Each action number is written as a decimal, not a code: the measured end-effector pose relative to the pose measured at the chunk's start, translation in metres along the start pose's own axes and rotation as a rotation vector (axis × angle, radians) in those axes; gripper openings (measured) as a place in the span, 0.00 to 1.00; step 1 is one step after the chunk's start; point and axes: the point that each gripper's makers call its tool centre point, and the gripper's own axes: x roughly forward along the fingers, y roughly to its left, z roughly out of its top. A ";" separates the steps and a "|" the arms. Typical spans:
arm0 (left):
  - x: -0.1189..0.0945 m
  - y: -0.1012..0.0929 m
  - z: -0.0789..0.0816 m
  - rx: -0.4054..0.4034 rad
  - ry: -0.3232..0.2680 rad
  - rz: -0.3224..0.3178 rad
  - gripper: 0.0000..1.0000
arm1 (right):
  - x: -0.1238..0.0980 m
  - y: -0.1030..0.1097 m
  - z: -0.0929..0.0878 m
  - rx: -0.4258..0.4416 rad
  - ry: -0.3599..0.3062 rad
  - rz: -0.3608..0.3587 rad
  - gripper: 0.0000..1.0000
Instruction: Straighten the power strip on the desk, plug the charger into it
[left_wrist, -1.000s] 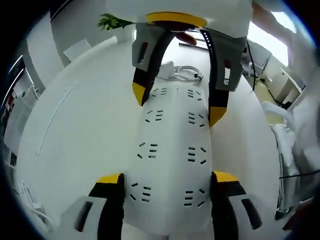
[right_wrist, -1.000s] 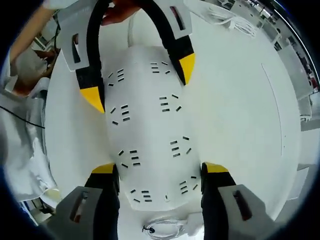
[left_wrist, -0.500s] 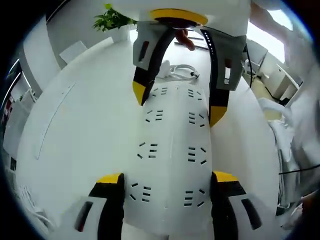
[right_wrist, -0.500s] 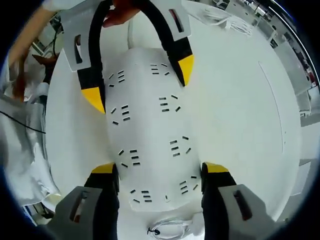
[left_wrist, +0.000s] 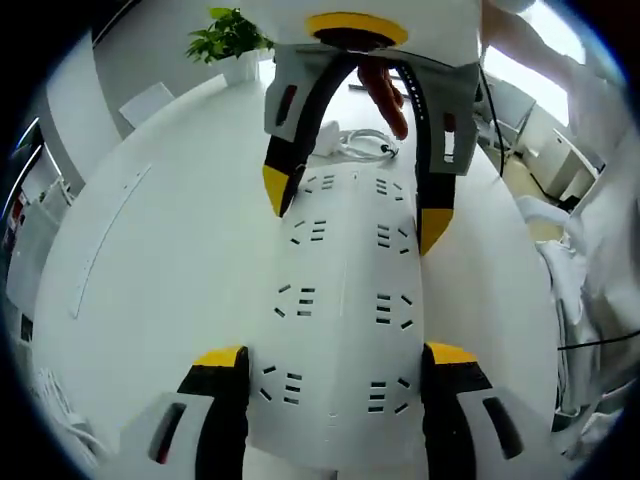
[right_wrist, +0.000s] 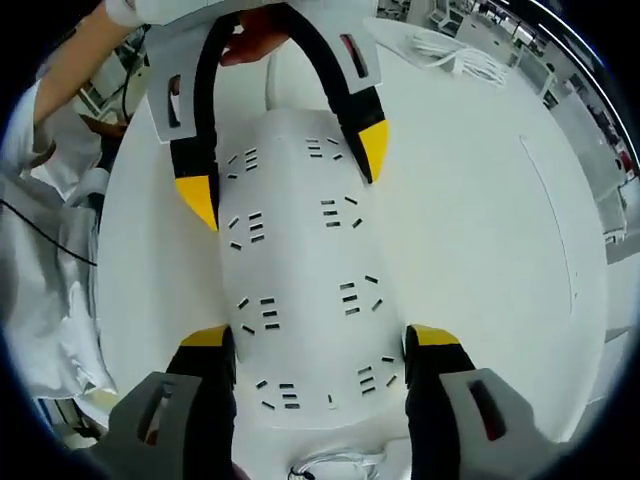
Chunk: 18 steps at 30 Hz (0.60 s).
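Grippers straddle opposite ends of power strip (left_wrist: 340, 310) (white desk (left_wrist: 160, 260)).

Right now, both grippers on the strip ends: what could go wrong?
1. Both the left gripper and the right gripper straddle opposite ends of the power strip. Uneven pulls could twist it rather than straighten it.
2. The coiled white cable lies at the strip's far end and could snag or drag along.
3. The fingers flank smooth white sides, so the grip may slip.
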 end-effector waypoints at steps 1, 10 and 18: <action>0.000 0.000 0.000 0.000 0.000 0.000 0.70 | 0.000 0.000 0.001 0.001 -0.015 -0.001 0.69; 0.001 0.000 0.001 0.001 -0.002 0.000 0.70 | -0.012 -0.012 0.007 0.012 -0.242 -0.098 0.76; 0.001 0.000 0.001 0.002 0.000 -0.002 0.70 | -0.088 -0.047 -0.006 0.225 -0.701 -0.322 0.73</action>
